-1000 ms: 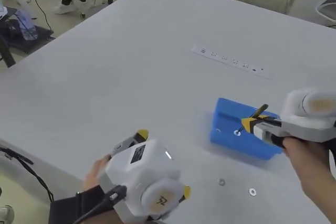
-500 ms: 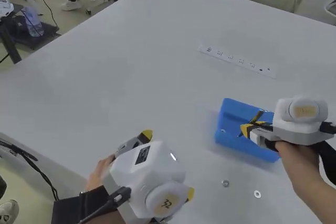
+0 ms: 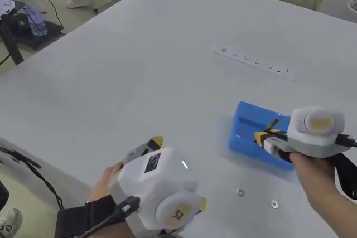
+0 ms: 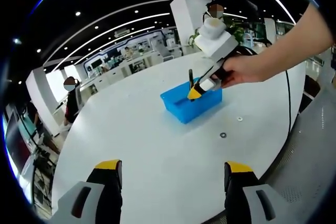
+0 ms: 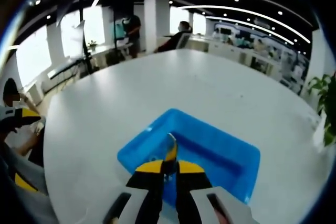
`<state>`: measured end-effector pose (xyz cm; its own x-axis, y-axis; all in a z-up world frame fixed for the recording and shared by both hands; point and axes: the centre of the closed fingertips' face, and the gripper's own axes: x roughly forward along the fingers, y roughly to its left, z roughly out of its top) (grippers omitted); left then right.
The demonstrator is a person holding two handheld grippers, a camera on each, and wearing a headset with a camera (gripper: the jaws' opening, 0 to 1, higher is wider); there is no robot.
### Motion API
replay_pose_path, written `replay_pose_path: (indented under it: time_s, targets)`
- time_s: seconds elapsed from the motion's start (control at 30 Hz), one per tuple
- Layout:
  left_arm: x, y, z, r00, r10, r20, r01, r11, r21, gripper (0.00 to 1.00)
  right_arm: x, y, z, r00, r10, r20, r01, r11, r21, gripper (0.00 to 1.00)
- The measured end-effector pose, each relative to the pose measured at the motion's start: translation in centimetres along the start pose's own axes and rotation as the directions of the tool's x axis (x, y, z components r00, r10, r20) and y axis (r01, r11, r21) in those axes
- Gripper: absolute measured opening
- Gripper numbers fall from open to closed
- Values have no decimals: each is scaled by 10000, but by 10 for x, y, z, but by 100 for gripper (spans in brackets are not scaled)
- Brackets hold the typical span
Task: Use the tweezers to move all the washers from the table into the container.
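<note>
The blue container [image 3: 251, 121] sits on the white table [image 3: 139, 71]; it also shows in the left gripper view [image 4: 181, 107] and the right gripper view [image 5: 220, 153]. My right gripper [image 3: 266, 136] hovers over the container's near side, shut on the tweezers [image 5: 170, 150], whose slim dark tips [image 4: 190, 77] rise above the tray. Two washers [image 3: 240, 192] [image 3: 274, 204] lie on the table in front of the container, also visible in the left gripper view [image 4: 222, 135] [image 4: 240, 119]. My left gripper [image 4: 173, 174] is open and holds nothing, low at the near table edge [image 3: 152, 144].
A white power strip [image 3: 254, 61] lies flat on the table beyond the container. Chairs and people stand past the far left edge of the table. A person's hand holds each gripper.
The right gripper with the tweezers has drawn back a little toward the container's near right side. The left gripper stays where it was; the head view has shifted slightly.
</note>
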<state>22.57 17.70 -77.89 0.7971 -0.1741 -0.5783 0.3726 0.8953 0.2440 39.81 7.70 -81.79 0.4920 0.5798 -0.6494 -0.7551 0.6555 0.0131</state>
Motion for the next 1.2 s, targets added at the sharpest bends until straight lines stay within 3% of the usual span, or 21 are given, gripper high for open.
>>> replay_pose_path:
  time_s: [0.27,0.5,0.6,0.8,1.0,1.2]
  targets:
    - [-1,1,1,10000,22,44,-22,10000,-18,81,1,-4,3,9992,24,-410,-26,10000,-55,6]
    - [-1,1,2,10000,39,67,-39,10000,3,81,-20,-4,20,9993,131,349,-146,9990,414,6]
    - [0,2,2,9999,75,83,-75,10000,-4,81,-32,-2,30,9977,152,659,-167,9996,231,6]
    - [0,-1,3,9999,-11,106,11,10000,-21,82,-62,16,44,9909,505,1245,-526,9985,130,5]
    - [-1,-1,4,9999,-27,160,28,10000,-65,83,-78,38,37,9874,830,1345,-815,9965,-166,6]
    - [-2,-2,12,9979,-116,631,154,9981,-595,87,-80,54,20,9888,1080,1031,-1045,9937,-396,6]
